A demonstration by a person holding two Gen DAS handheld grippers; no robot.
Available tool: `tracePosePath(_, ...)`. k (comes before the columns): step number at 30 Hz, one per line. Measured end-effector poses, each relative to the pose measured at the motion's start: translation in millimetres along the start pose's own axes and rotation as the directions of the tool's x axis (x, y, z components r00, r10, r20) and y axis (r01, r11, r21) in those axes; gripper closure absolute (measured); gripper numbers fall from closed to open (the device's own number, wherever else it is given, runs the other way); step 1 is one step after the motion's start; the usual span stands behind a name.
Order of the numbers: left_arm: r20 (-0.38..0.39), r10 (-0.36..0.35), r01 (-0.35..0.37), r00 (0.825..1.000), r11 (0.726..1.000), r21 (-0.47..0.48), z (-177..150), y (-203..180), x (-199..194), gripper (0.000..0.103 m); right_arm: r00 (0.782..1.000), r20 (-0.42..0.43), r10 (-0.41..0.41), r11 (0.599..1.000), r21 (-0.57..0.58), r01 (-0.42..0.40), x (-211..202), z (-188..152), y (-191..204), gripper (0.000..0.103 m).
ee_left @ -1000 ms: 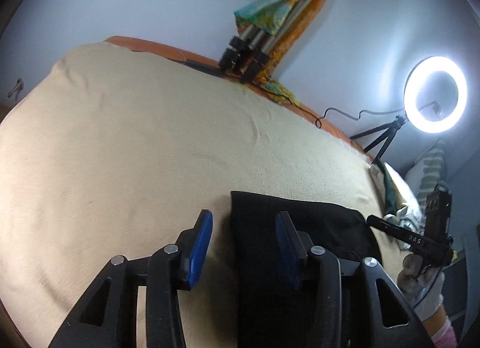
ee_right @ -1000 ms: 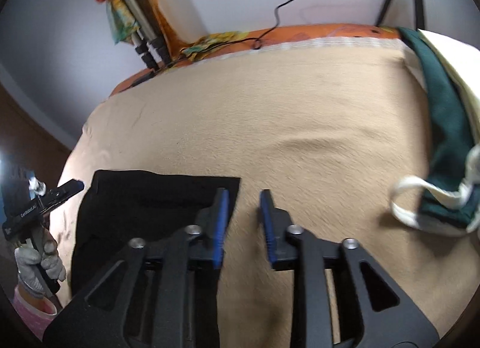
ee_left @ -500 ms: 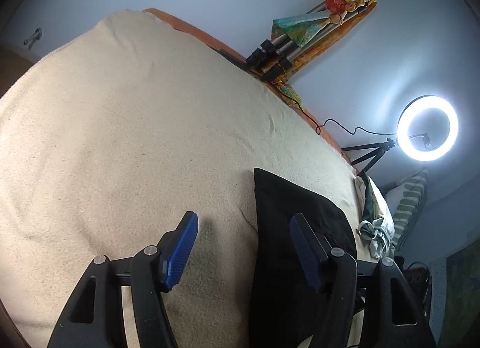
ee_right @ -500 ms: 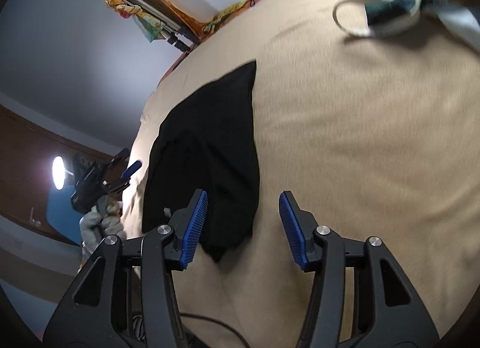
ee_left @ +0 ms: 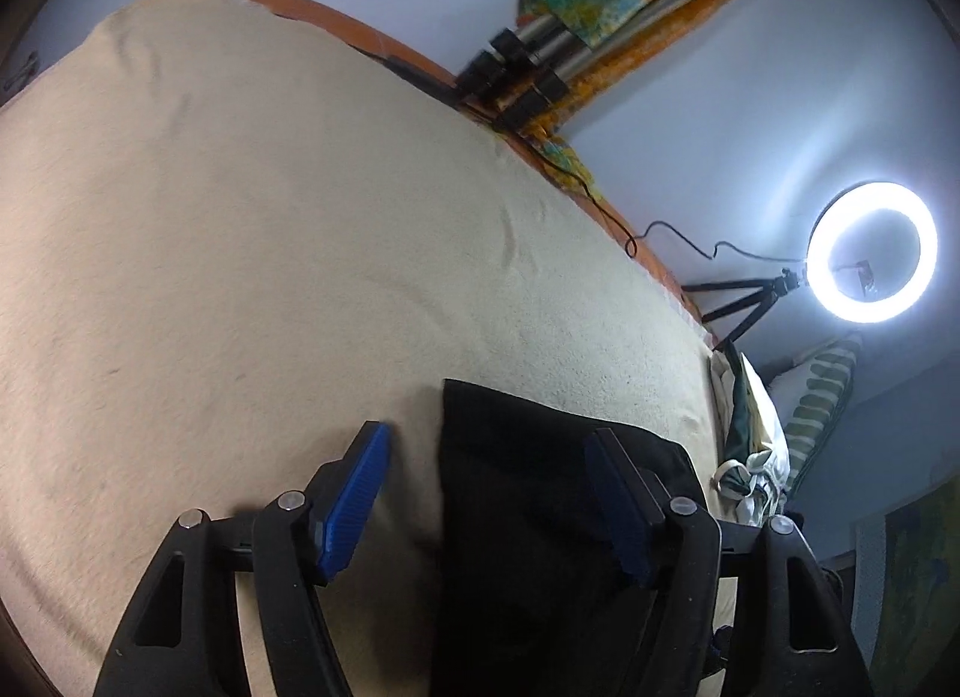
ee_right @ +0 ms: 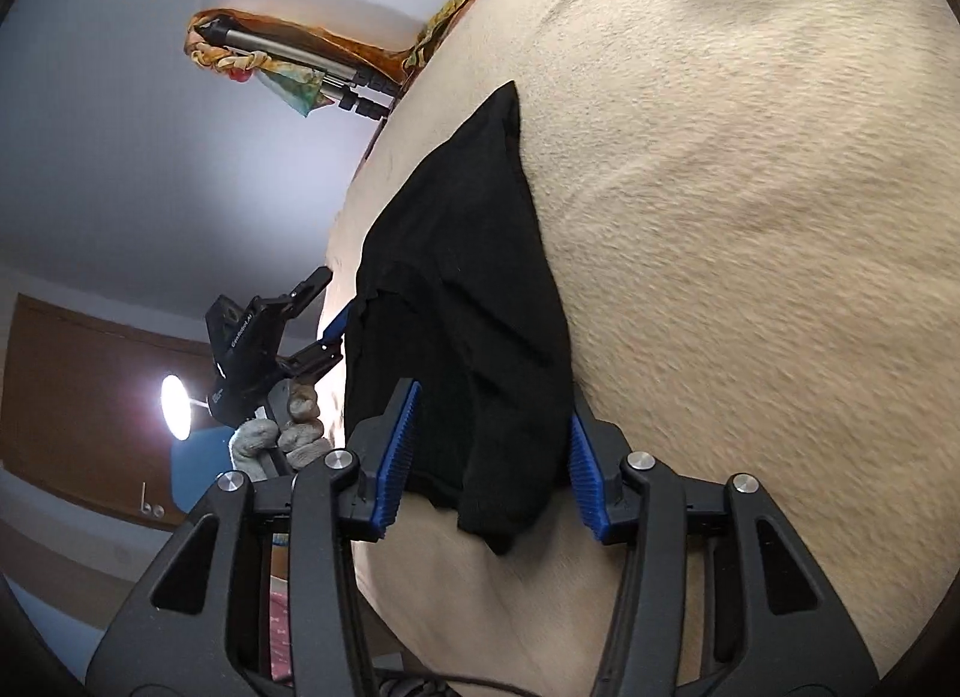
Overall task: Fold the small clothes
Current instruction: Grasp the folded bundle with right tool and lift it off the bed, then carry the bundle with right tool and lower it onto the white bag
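Note:
A small black garment (ee_left: 540, 493) lies folded on the beige blanket (ee_left: 270, 253) of a bed. My left gripper (ee_left: 489, 508) is open, its fingers straddling the garment's left edge just above it. In the right wrist view the same black garment (ee_right: 468, 301) stretches away from my right gripper (ee_right: 489, 460), which is open with the near end of the cloth between its blue pads (ee_right: 396, 451). The left gripper (ee_right: 312, 331) also shows there, held in a gloved hand at the garment's far left side.
A pile of green and white clothes (ee_left: 750, 445) lies at the bed's right end, with a striped pillow (ee_left: 822, 397) behind. A lit ring light (ee_left: 870, 253) on a tripod and a bundle of tripod legs (ee_left: 540, 72) stand against the wall.
Both grippers have opened wide. The right gripper swung round and closed in on the garment's near end; the left gripper shifted slightly along its left edge.

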State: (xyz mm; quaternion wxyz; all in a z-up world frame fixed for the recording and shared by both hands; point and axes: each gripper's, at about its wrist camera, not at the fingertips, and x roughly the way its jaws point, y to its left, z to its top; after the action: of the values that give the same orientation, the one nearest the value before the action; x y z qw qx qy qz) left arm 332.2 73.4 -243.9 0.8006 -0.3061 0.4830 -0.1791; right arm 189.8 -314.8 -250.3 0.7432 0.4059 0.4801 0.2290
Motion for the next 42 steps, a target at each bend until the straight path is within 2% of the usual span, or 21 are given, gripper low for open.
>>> tracePosePath(3, -0.020, 0.008, -0.007, 1.000, 0.999, 0.043, 0, -12, 10, 0.034, 1.000, 0.000, -0.010, 1.000, 0.006, 0.010, 12, 3, 4, 0.063)
tracePosePath(5, -0.014, 0.046, -0.045, 0.999, 0.994, 0.101, -1, -23, 16, 0.043, 1.000, -0.001, -0.023, 0.999, 0.026, 0.023, 19, 5, 2, 0.077)
tracePosePath(7, -0.024, 0.098, -0.093, 0.995, 0.983, 0.156, -3, -30, 24, 0.083, 0.999, -0.011, -0.035, 0.998, 0.050, 0.035, 22, 7, 0, 0.086)
tracePosePath(8, -0.018, 0.123, -0.118, 0.992, 0.977, 0.176, -5, -32, 25, 0.087, 0.999, -0.016, -0.049, 0.998, 0.049, 0.049, 24, 7, 0, 0.090)
tracePosePath(10, 0.019, 0.165, -0.165, 0.986, 0.956, 0.243, -9, -41, 23, 0.102, 0.996, -0.020, -0.090, 0.996, 0.028, 0.090, 26, 8, 7, 0.092)
tracePosePath(14, 0.102, 0.198, -0.221, 0.975, 0.920, 0.324, -16, -58, 7, 0.103, 0.975, -0.011, -0.223, 0.973, -0.069, 0.222, 24, 7, 33, 0.094)
tracePosePath(18, 0.154, 0.178, -0.223, 0.972, 0.907, 0.358, -19, -76, -12, 0.103, 0.953, 0.023, -0.301, 0.936, -0.182, 0.300, 17, 7, 64, 0.094)
tracePosePath(23, 0.175, 0.136, -0.194, 0.975, 0.905, 0.378, -23, -97, -30, 0.103, 0.925, 0.073, -0.372, 0.877, -0.299, 0.376, 4, 4, 96, 0.094)
tracePosePath(28, 0.181, 0.098, -0.166, 0.979, 0.895, 0.414, -29, -130, -37, 0.103, 0.909, 0.115, -0.401, 0.848, -0.329, 0.416, -14, 5, 108, 0.094)
tracePosePath(32, 0.183, 0.068, -0.144, 0.981, 0.884, 0.445, -33, -160, -34, 0.103, 0.894, 0.155, -0.421, 0.825, -0.345, 0.448, -46, 6, 107, 0.094)
tracePosePath(35, 0.181, 0.046, -0.128, 0.982, 0.871, 0.474, -36, -186, -26, 0.103, 0.883, 0.184, -0.431, 0.812, -0.349, 0.469, -70, 10, 105, 0.094)
tracePosePath(42, 0.162, 0.000, -0.088, 0.987, 0.842, 0.533, -41, -248, 6, 0.103, 0.841, 0.264, -0.472, 0.778, -0.323, 0.539, -122, 27, 93, 0.094)
